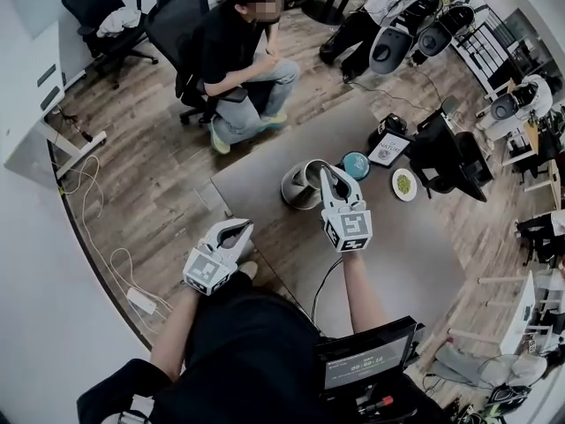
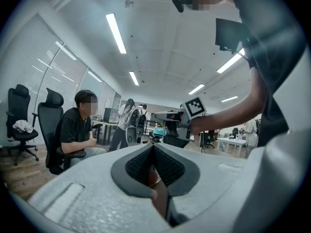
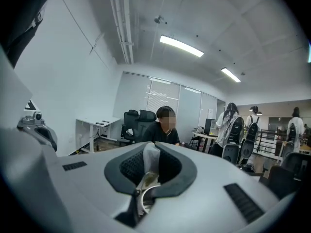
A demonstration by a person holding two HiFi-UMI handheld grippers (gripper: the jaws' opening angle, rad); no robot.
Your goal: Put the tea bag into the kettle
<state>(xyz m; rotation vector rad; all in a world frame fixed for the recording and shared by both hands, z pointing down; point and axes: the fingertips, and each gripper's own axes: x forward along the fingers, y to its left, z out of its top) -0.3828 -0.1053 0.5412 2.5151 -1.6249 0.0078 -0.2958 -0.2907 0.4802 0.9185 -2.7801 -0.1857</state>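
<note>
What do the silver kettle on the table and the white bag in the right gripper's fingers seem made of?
Round silver kettle: likely polished metal, perhaps stainless steel; its grey wall shows bright reflections. Small white tea bag: thin matte paper or filter fabric, judging by its pale, dull, soft-edged look; which one is unclear.

Operator clothing: a black short-sleeved top [image 1: 252,352]; the sleeve [image 2: 262,38] leaves the forearm bare.

Left gripper [image 1: 240,229] and right gripper [image 1: 323,171]: light grey moulded housings, each with two curved jaws. The inner jaw faces carry black ribbed pads [image 2: 167,165], set in a dark surround.

Each gripper bears a white cube [image 1: 349,230] with black square markers, one marker on each visible face.

A black cable [image 1: 323,283] runs from the rear of the right gripper toward the torso. A dark unit [image 1: 366,360] with a lit display sits at the chest.
</note>
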